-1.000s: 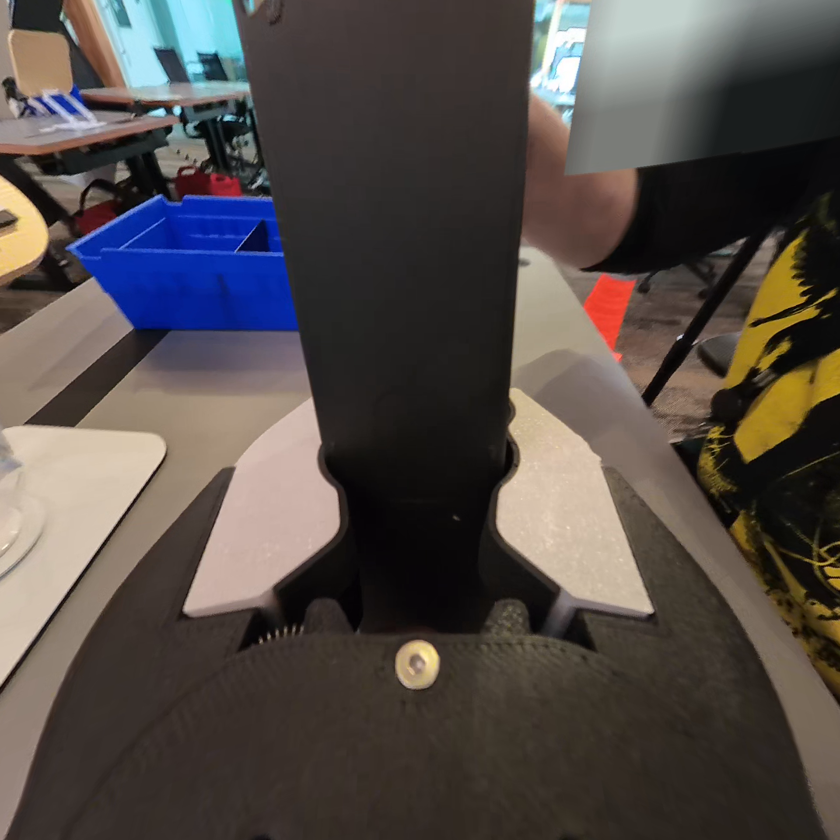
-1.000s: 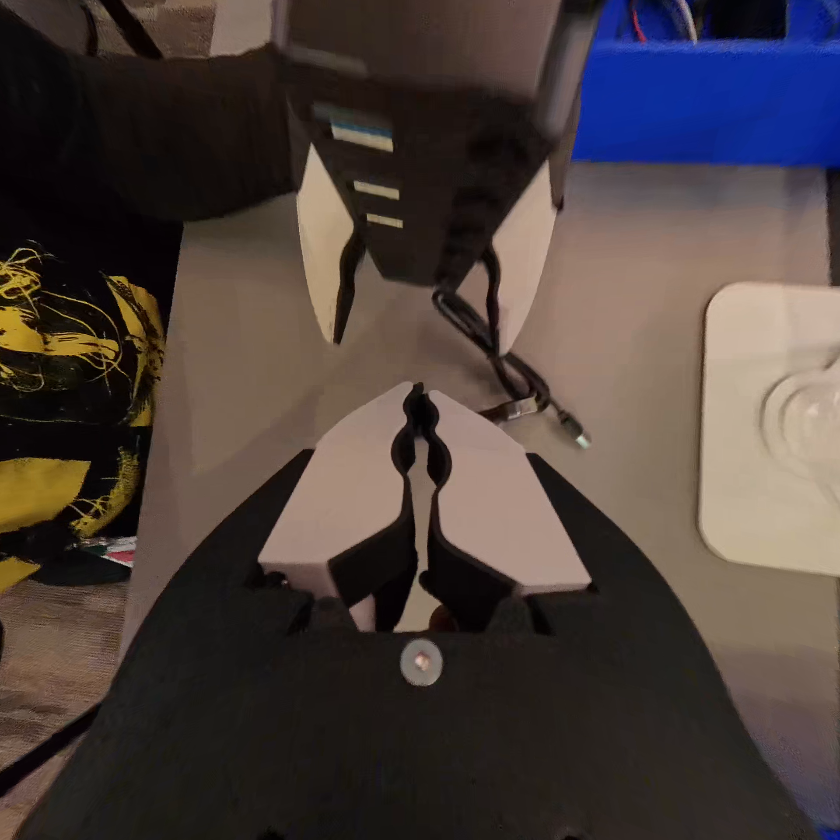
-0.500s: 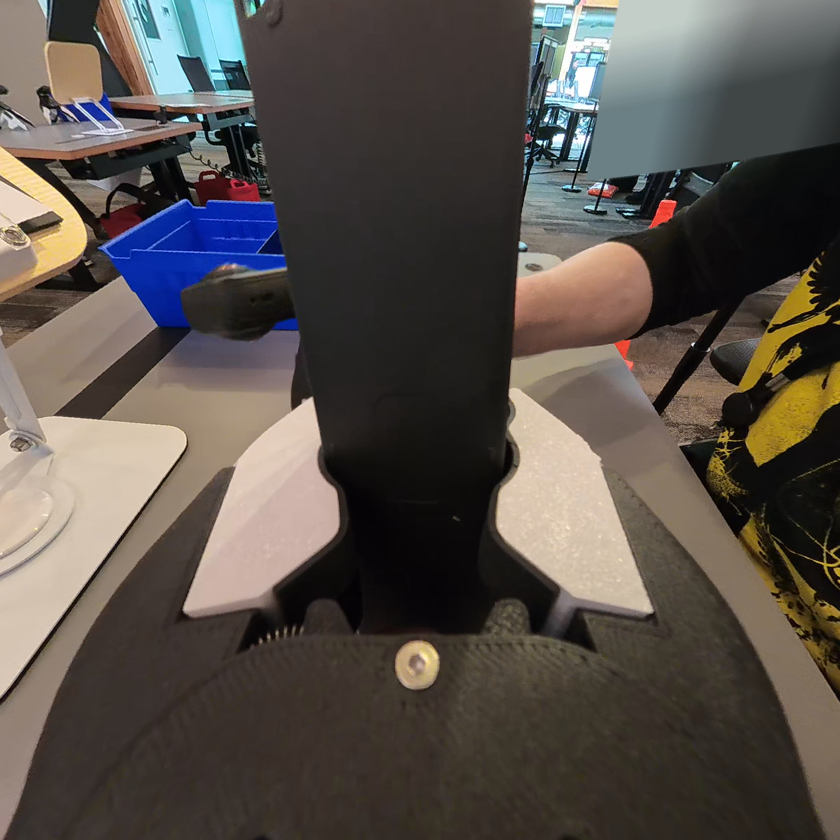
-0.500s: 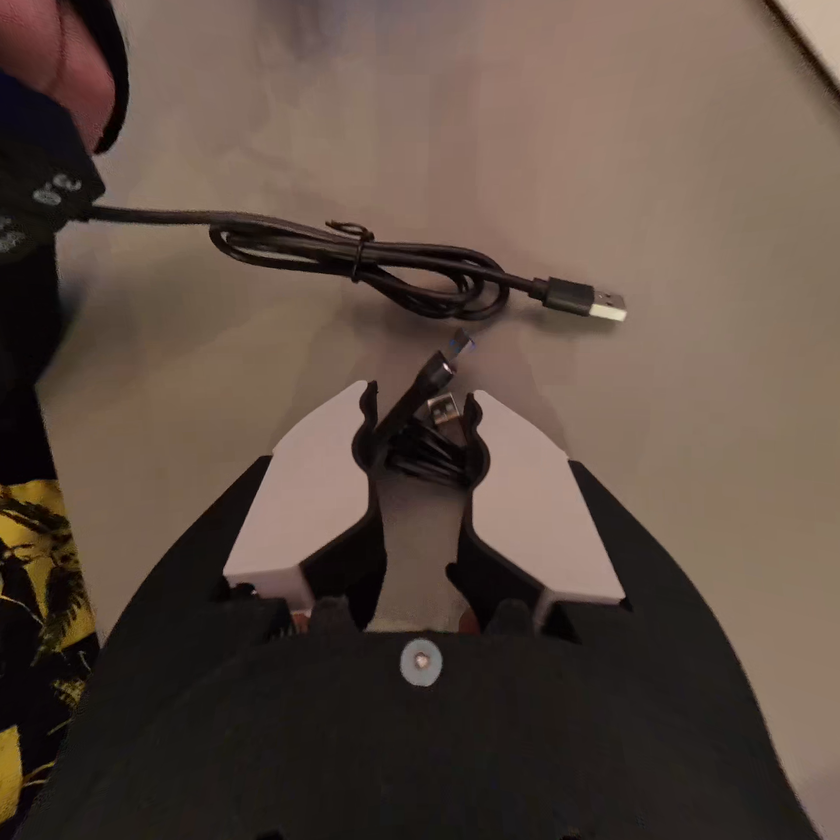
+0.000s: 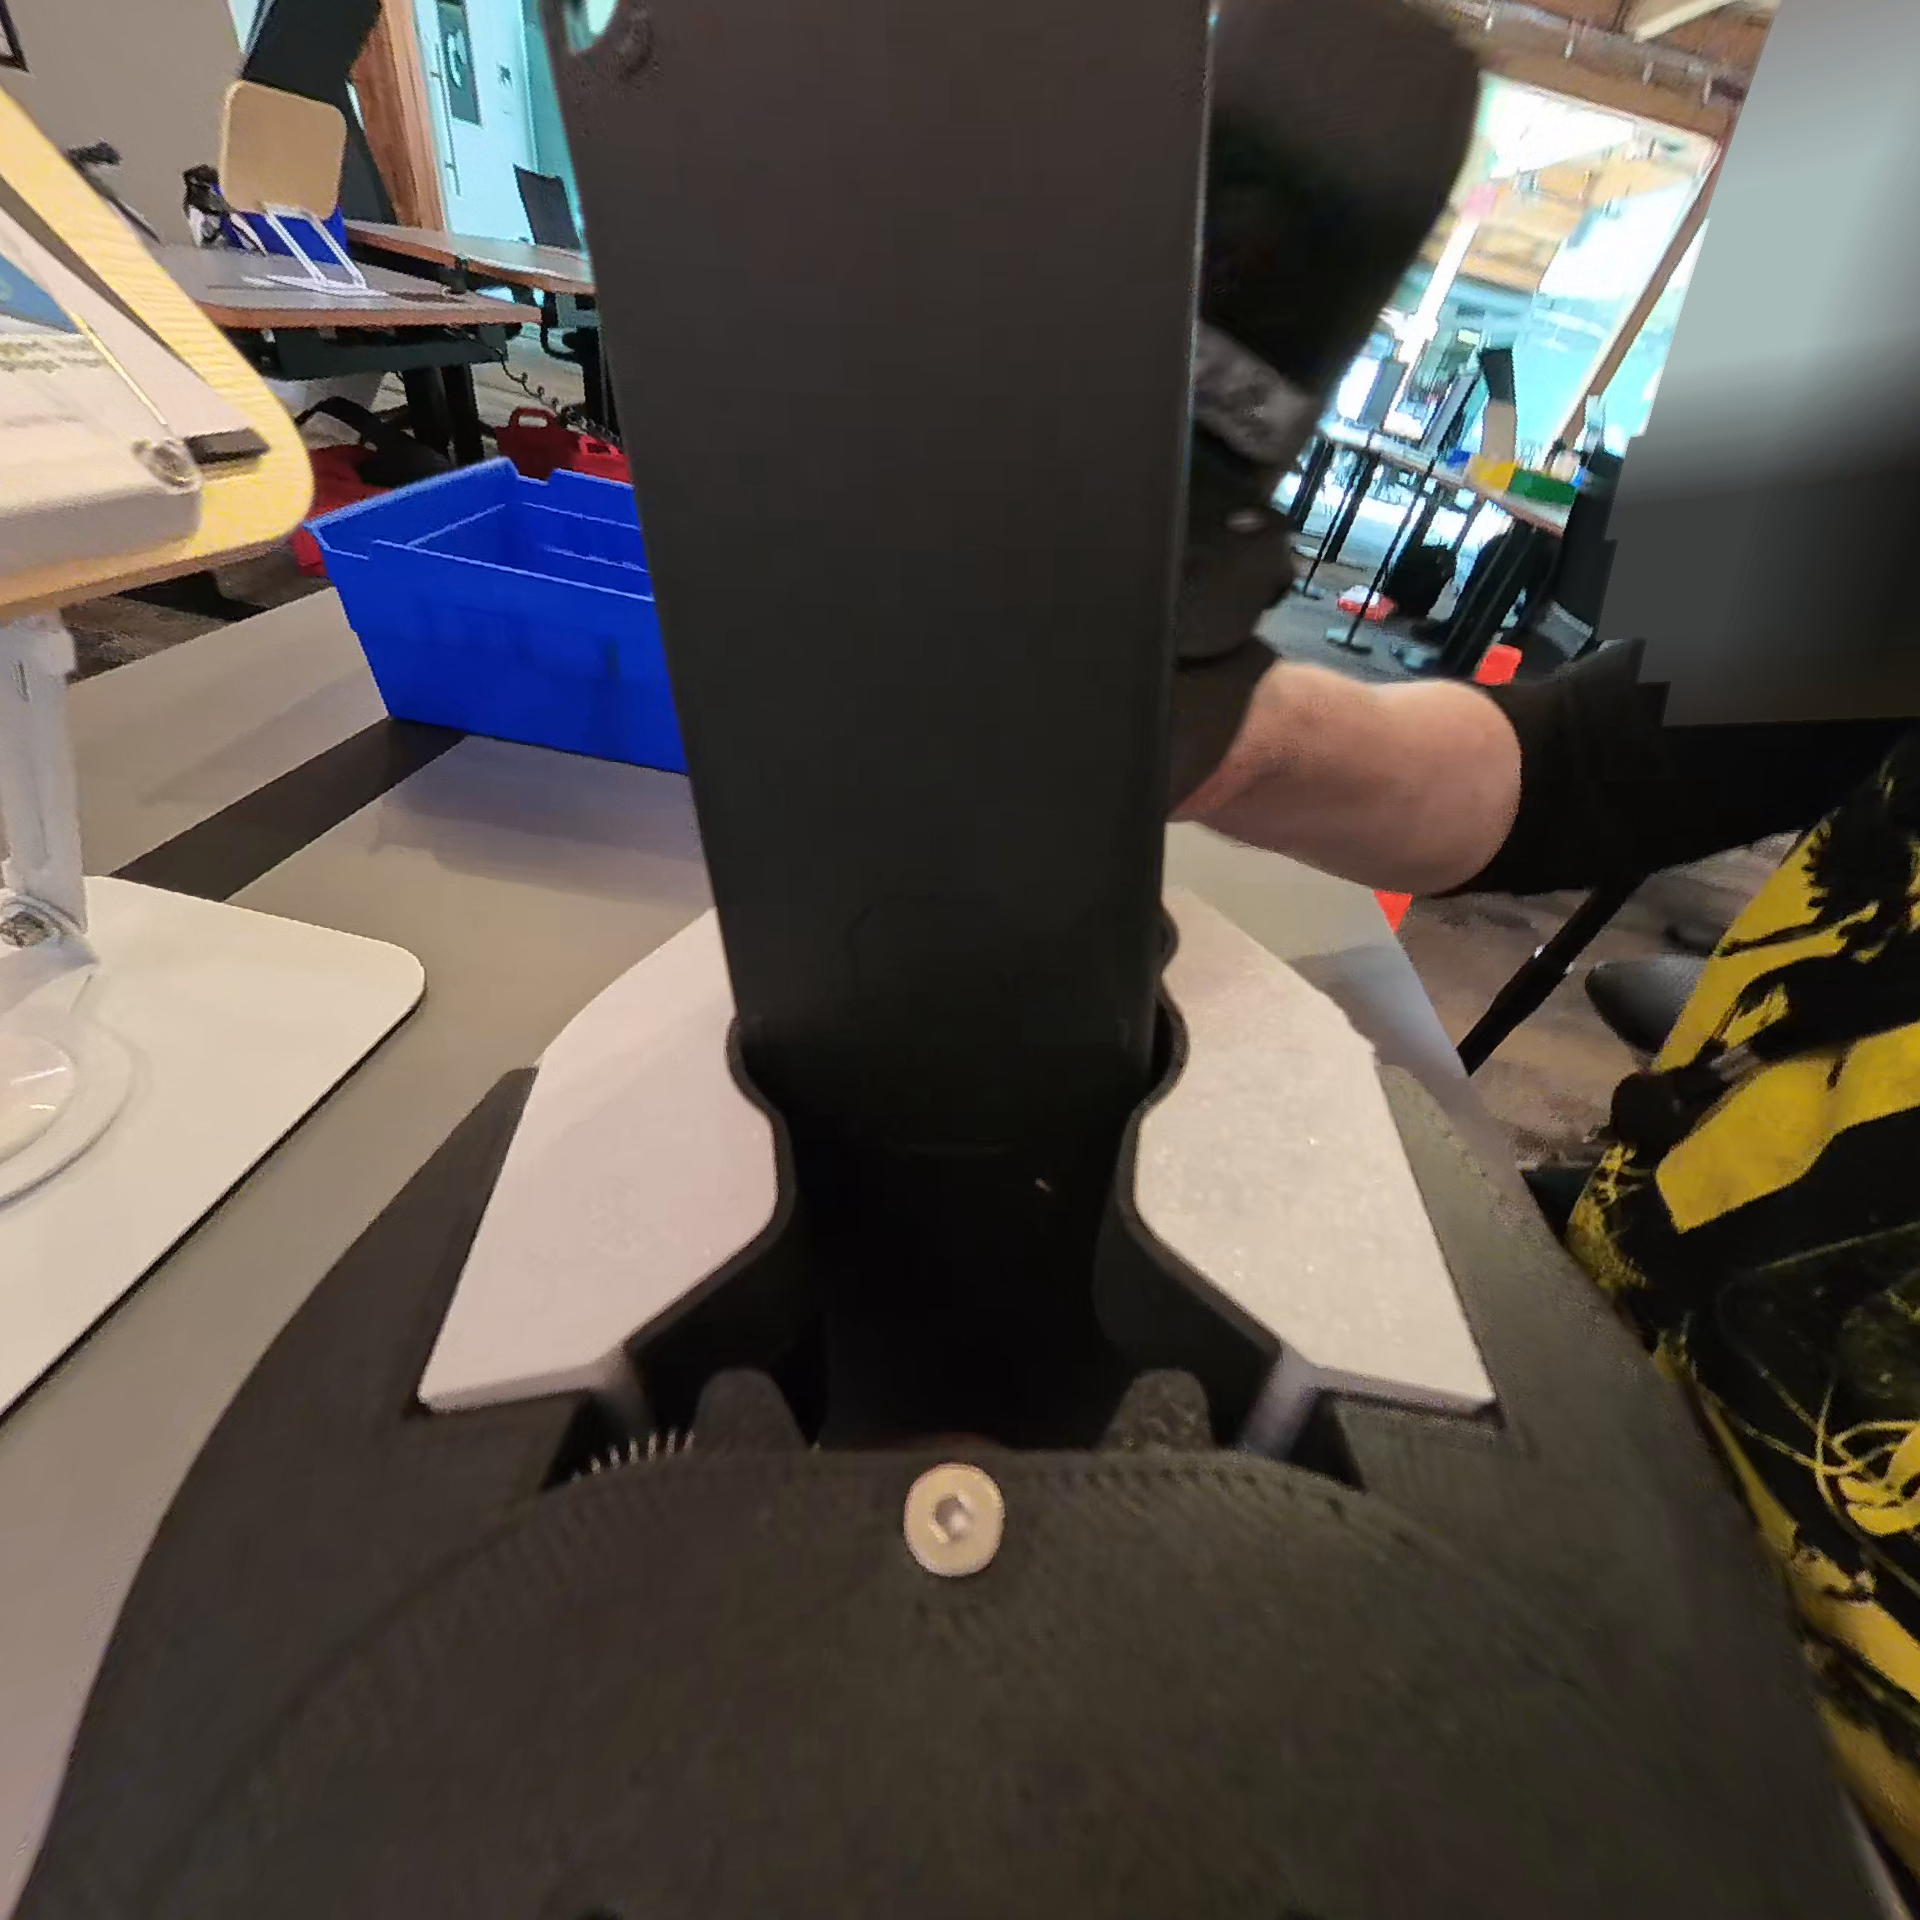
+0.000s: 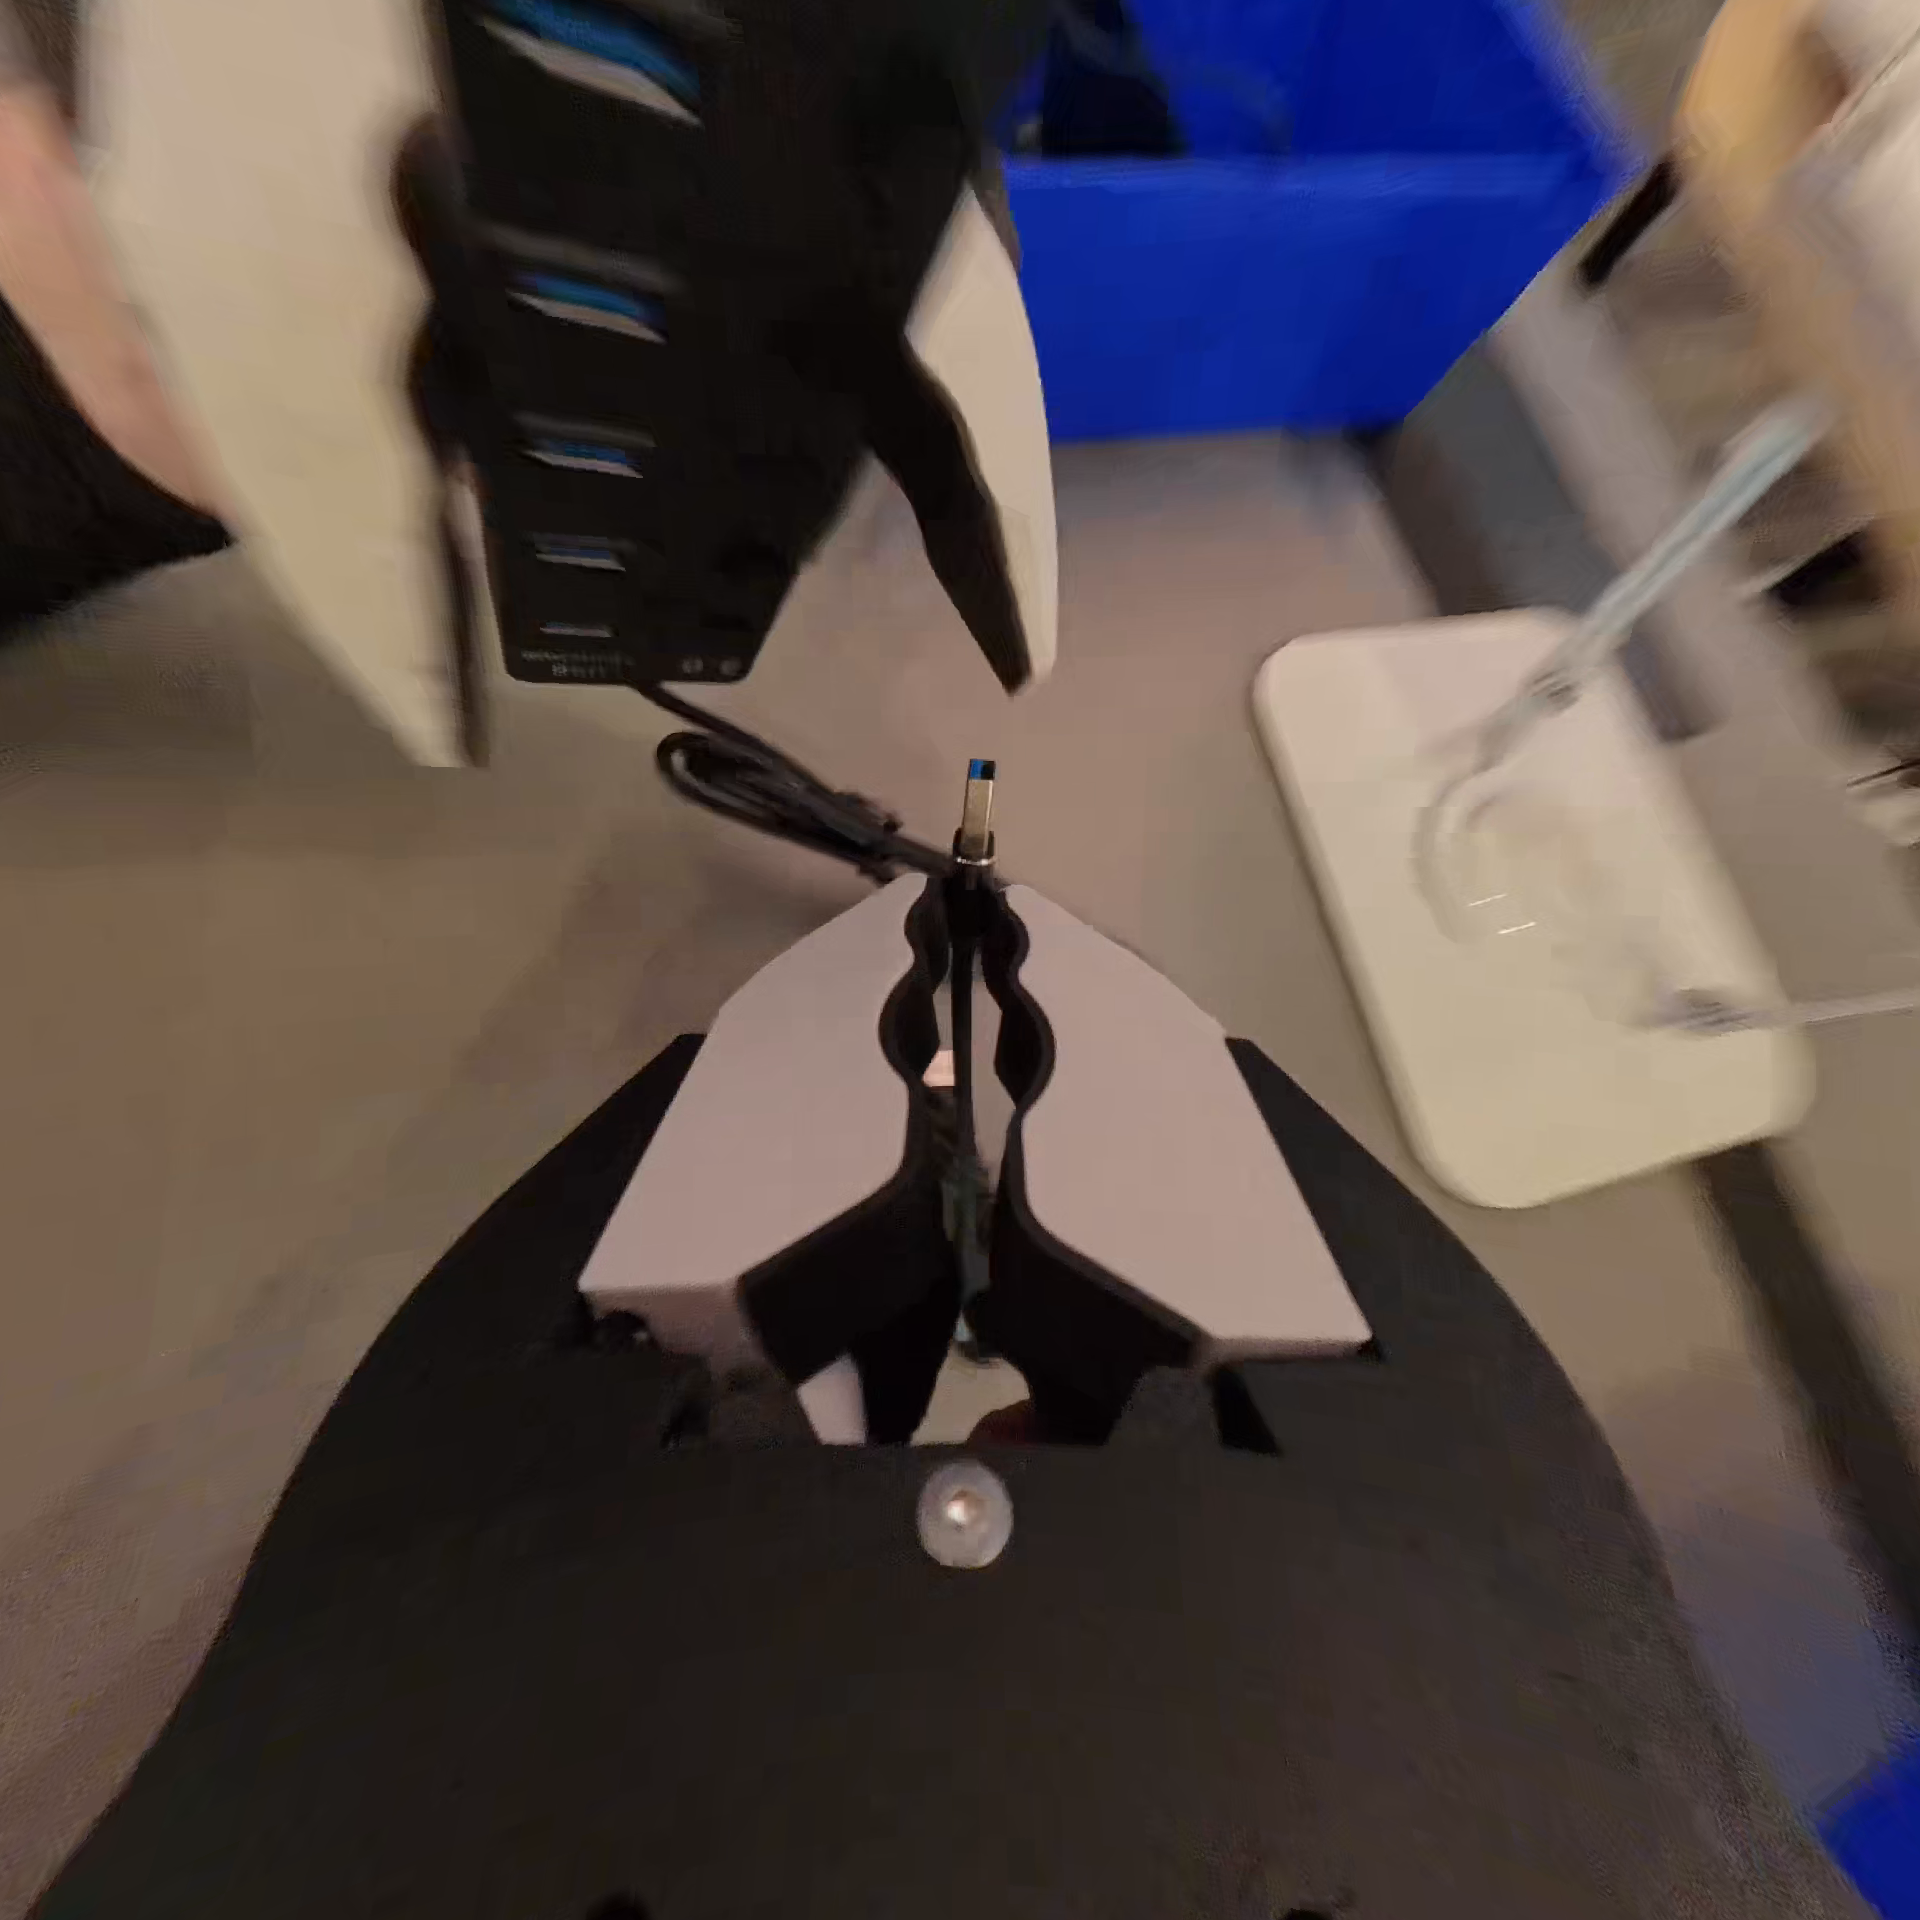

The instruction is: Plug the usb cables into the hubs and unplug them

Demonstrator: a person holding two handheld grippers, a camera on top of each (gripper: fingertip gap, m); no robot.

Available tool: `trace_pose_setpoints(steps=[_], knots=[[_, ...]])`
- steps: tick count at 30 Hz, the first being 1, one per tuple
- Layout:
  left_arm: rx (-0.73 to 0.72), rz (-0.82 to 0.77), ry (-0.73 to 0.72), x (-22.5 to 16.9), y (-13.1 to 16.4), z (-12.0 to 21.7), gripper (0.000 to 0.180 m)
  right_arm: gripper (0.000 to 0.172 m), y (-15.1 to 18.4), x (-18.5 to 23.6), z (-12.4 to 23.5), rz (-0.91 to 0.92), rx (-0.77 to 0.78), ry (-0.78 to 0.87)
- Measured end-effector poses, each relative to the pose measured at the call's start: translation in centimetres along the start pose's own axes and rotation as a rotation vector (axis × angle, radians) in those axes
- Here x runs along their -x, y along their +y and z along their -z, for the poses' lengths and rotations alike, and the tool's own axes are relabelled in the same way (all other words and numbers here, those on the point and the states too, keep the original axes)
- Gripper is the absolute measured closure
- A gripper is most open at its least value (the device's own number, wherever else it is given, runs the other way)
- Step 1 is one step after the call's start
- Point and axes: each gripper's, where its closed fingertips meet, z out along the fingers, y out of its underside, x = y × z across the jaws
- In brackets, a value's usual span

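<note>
one hub [image 6: 665, 343], two cables [image 6: 966, 997], one bin [image 6: 1299, 281]

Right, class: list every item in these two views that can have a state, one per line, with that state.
USB hub: gripped by left gripper, ports empty.
USB cable plug: unplugged, clamped in right gripper, pointing at hub.
Hub's own cable: bundled, hanging.
Blue bin: open-topped, on table.

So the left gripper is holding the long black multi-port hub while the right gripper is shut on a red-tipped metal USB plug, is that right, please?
Nearly. The left gripper does hold the long black multi-port hub, and the right gripper is shut on the metal USB plug, but its tip is blue, not red, as the right wrist view shows.
</note>
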Motion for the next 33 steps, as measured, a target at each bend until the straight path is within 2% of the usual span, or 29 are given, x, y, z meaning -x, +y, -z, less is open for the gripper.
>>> trace_pose_setpoints(steps=[3,7,12,18,24,33], knots=[[-0.028,0.057,-0.004,0.4,-0.3,-0.2,0.114,0.166,-2.2,-0.3,2.4,0.218,0.015,0.167],[-0.017,0.083,-0.024,0.7,-0.2,-0.8,0.113,0.166,-3.7,-0.1,3.4,0.464,0.084,0.328],[0.001,0.076,-0.045,0.9,0.0,-1.0,0.113,0.165,-4.5,-0.3,3.9,0.638,0.183,0.469],[0.058,0.055,-0.057,0.8,0.8,-1.4,0.114,0.166,-4.3,-0.1,4.0,0.662,0.294,0.450],[0.060,0.056,-0.067,0.9,0.9,-1.6,0.113,0.165,-4.9,-0.9,5.0,0.599,0.282,0.503],[0.042,0.073,-0.059,1.0,0.8,-1.8,0.114,0.166,-4.8,-0.8,4.9,0.601,0.327,0.508]])
